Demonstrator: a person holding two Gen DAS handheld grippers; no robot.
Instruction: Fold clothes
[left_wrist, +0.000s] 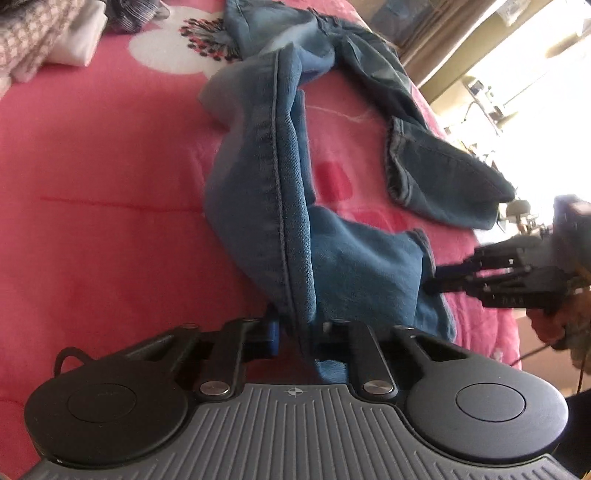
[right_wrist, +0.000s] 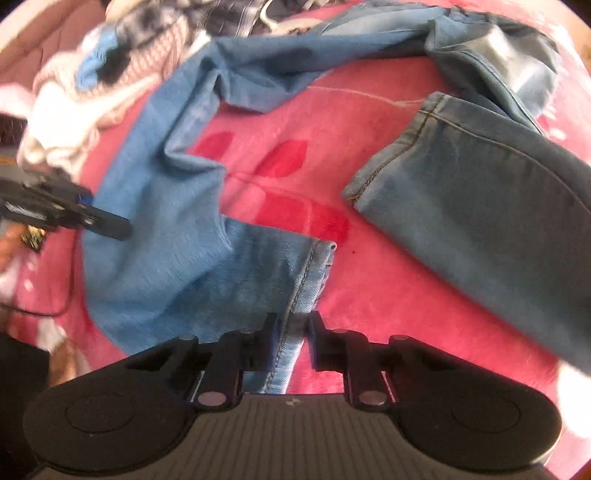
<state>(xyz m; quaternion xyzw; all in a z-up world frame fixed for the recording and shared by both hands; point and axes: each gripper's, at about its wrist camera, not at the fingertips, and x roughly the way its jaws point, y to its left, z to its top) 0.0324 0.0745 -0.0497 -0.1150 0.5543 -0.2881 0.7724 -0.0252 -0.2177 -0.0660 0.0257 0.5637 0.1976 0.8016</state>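
**Jeans gripped at one leg, fold not yet begun**

Jeans (left_wrist: 258, 177) lie crumpled on the pink bed cover (left_wrist: 103, 206), legs splayed apart and bent, waist end towards the far side near a heap of other clothes (right_wrist: 85, 85). No flat fold visible anywhere on the garment.

Left claw (left_wrist: 291, 332): jaws narrow, pinched on the side seam of the nearer leg; the seam ridge rises straight out of the jaws. Holding denim.

Right claw (right_wrist: 293, 325): jaws narrow, closed on the stitched hem of the same leg's cuff (right_wrist: 314, 266). Holding denim. In the left wrist view this claw shows at the right edge, blurred, tips at the cuff.

Second leg (right_wrist: 480, 206) lies loose to the right, apart from the gripped one, cuff towards the middle of the bed.

Progress, judged: early. Both grips set on one leg; remaining work is to pull it straight, lay leg on leg, then fold lengthwise. The heap appears unfolded, though blur makes that uncertain.
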